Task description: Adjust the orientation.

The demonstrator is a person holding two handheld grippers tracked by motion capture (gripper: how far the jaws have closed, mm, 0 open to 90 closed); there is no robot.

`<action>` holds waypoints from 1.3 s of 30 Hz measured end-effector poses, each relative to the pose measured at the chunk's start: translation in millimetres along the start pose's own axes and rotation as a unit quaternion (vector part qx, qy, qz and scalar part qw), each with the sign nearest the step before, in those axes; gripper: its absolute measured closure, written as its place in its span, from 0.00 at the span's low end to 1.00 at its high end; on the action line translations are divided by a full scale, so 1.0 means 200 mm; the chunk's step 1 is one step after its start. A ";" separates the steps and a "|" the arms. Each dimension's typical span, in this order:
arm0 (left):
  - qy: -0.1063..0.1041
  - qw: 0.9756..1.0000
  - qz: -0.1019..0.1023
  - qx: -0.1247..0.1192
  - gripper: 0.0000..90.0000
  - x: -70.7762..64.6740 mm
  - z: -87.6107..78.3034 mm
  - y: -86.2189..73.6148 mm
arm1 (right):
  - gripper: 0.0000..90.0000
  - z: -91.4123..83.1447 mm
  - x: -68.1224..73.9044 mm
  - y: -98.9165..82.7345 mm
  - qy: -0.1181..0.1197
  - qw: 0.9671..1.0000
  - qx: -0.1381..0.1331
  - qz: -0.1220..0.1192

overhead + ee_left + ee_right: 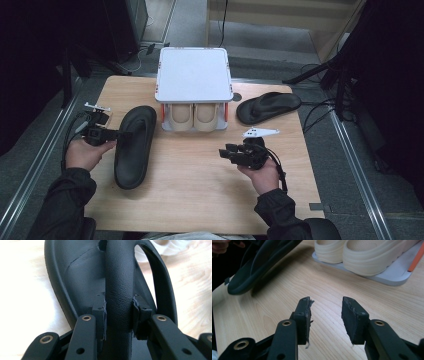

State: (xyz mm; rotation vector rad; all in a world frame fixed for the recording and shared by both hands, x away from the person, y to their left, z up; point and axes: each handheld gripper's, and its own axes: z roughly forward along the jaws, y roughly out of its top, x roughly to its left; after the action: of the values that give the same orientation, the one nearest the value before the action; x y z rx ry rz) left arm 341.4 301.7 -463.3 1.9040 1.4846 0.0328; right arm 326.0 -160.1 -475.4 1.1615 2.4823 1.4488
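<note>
Tabletop scene with a white two-tier rack [194, 75] at the far middle, a cream pair of shoes [194, 116] on its lower shelf. Left gripper [118, 134], jaws clamped on the strap [119, 290] of the black flip-flop [134, 146], which lies lengthwise at the table's [200, 190] left and appears tilted off the wood in the right gripper view. Right gripper [223, 151], jaws parted with nothing between them, is held above bare wood at the near right; a second black flip-flop [268, 106] lies right of the rack.
</note>
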 end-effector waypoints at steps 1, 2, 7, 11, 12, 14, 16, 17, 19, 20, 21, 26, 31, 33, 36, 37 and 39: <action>-0.001 1.000 0.000 -0.002 0.77 -0.02 -0.01 -0.01 | 0.67 0.00 0.00 0.00 0.000 1.000 -0.003 -0.005; -0.001 1.000 -0.001 -0.003 0.77 -0.04 -0.01 -0.03 | 0.67 0.00 0.00 0.01 0.000 1.000 -0.004 -0.005; -0.012 1.000 0.009 -0.002 0.77 -0.16 -0.01 -0.10 | 0.67 0.00 -0.01 0.03 0.001 1.000 -0.007 -0.009; -0.020 0.999 0.025 0.001 0.77 -0.27 0.01 -0.16 | 0.67 0.00 -0.02 0.04 0.000 1.000 -0.008 -0.010; -0.021 0.999 0.025 0.000 0.77 -0.29 0.01 -0.17 | 0.67 0.00 -0.02 0.05 0.001 1.000 -0.007 -0.010; -0.028 0.999 0.031 0.000 0.77 -0.34 0.03 -0.19 | 0.67 0.00 -0.02 0.05 0.001 1.000 -0.007 -0.011; -0.032 0.999 0.035 0.004 0.77 -0.38 0.04 -0.21 | 0.67 0.00 -0.02 0.06 0.002 1.000 -0.009 -0.011; -0.033 0.999 0.036 0.003 0.77 -0.39 0.05 -0.22 | 0.67 0.00 -0.03 0.06 0.002 1.000 -0.009 -0.012; -0.034 0.999 0.041 0.005 0.77 -0.42 0.06 -0.23 | 0.67 0.00 -0.03 0.07 0.004 1.000 -0.010 -0.013; -0.035 0.999 0.040 0.007 0.77 -0.43 0.08 -0.24 | 0.67 0.00 -0.03 0.07 0.004 1.000 -0.009 -0.015; -0.033 0.999 0.042 0.008 0.77 -0.44 0.09 -0.25 | 0.67 0.00 -0.03 0.07 0.004 1.000 -0.009 -0.015; -0.041 0.998 0.044 0.016 0.77 -0.47 0.17 -0.26 | 0.67 0.01 -0.02 0.07 0.003 1.000 -0.006 -0.014; -0.042 0.998 0.037 0.033 0.77 -0.47 0.25 -0.27 | 0.67 0.01 -0.03 0.07 0.001 1.000 -0.005 -0.015; -0.040 0.998 0.034 0.035 0.77 -0.46 0.27 -0.27 | 0.67 0.01 -0.03 0.06 0.001 1.000 -0.006 -0.016; -0.036 0.998 0.027 0.038 0.77 -0.46 0.30 -0.27 | 0.67 0.01 -0.02 0.06 -0.003 1.000 -0.004 -0.016; -0.036 0.998 0.028 0.040 0.77 -0.46 0.30 -0.27 | 0.67 0.01 -0.02 0.06 -0.002 1.000 -0.003 -0.016; -0.036 0.998 0.024 0.043 0.77 -0.46 0.32 -0.27 | 0.67 0.01 -0.02 0.06 -0.003 1.000 -0.003 -0.017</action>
State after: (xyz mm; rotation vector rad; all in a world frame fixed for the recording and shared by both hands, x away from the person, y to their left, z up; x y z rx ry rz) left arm 293.3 194.6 -504.2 1.9872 1.4121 -0.0780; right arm 336.6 -158.2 -468.7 1.1144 2.4803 1.4411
